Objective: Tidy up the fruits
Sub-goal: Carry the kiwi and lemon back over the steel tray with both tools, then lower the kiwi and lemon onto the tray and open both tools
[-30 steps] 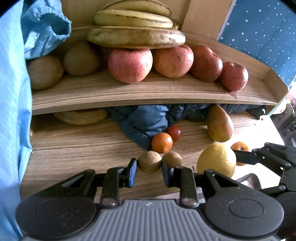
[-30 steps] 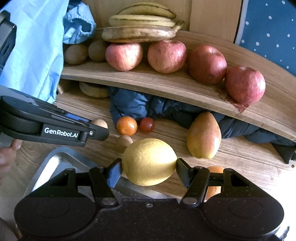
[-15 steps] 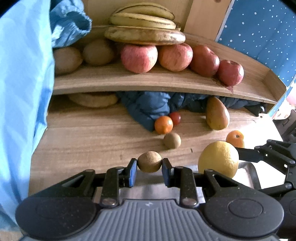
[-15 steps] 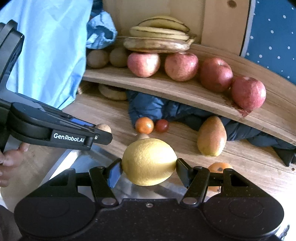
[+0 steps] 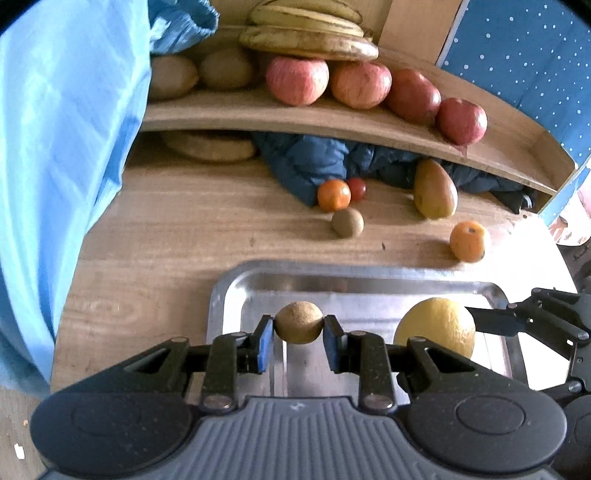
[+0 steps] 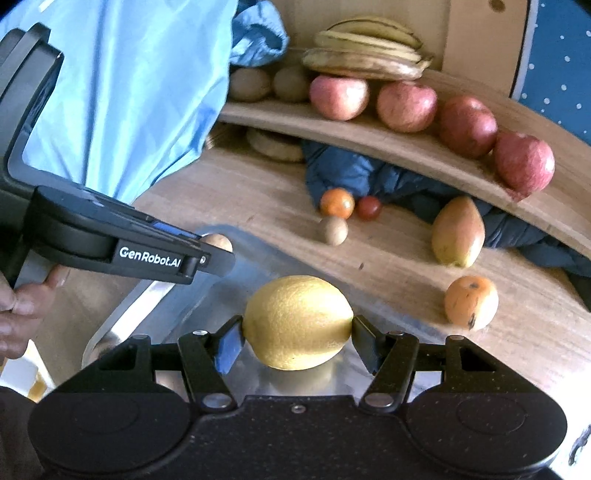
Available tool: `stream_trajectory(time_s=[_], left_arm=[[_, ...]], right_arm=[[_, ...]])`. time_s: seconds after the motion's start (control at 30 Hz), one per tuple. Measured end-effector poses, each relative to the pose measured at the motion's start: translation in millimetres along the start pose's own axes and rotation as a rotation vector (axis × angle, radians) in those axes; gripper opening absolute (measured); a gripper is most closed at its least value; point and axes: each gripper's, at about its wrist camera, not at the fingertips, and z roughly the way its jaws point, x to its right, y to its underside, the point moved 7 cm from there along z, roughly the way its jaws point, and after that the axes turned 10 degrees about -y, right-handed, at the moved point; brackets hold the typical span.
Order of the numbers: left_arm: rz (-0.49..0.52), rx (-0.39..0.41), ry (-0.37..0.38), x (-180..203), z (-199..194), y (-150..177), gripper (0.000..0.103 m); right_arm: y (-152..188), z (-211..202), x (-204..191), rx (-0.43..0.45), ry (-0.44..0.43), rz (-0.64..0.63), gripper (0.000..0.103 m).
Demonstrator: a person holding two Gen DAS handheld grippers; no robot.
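My left gripper (image 5: 299, 328) is clamped on a small brown kiwi (image 5: 298, 322), both blue pads pressed to its sides, and I hold it above the near left part of the metal tray (image 5: 369, 280). My right gripper (image 6: 297, 332) is closed around the lemon (image 6: 297, 322), gripping it end to end over the same tray (image 6: 122, 321); from the left wrist view the lemon (image 5: 436, 326) sits over the tray's right side, well apart from the kiwi. Beyond the tray, on the wooden table (image 5: 177, 225), I see a second kiwi (image 5: 347, 222) lying loose, just in front of a small orange (image 5: 333, 195) and a red tomato (image 5: 357, 189) that touch each other beside a dark blue cloth (image 5: 314, 162). A pear (image 5: 434, 189) stands tilted further right, and another orange (image 5: 468, 240) lies near the tray's far right corner. On the raised shelf (image 5: 332, 123) behind them sit four red apples (image 5: 297, 80) in a row, bananas (image 5: 308, 29) stacked above them, and more brown kiwis (image 5: 225, 68) at the left end.
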Motion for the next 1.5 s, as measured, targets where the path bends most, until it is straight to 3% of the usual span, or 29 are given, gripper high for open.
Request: stream_trajectory(time_s=[0.37, 1.5], left_arm=[[-0.016, -0.024, -0.019, 3.5, -11.5, 29.9, 0.031], [0.025, -0.056, -0.077, 15.2, -16.9, 45.7, 0.032]], right_arm=[[29.0, -9.9, -14.6, -0.043, -0.033, -0.005, 0.065], [47.0, -21.4, -12.3, -0.079, -0.018, 0.023, 0.065]])
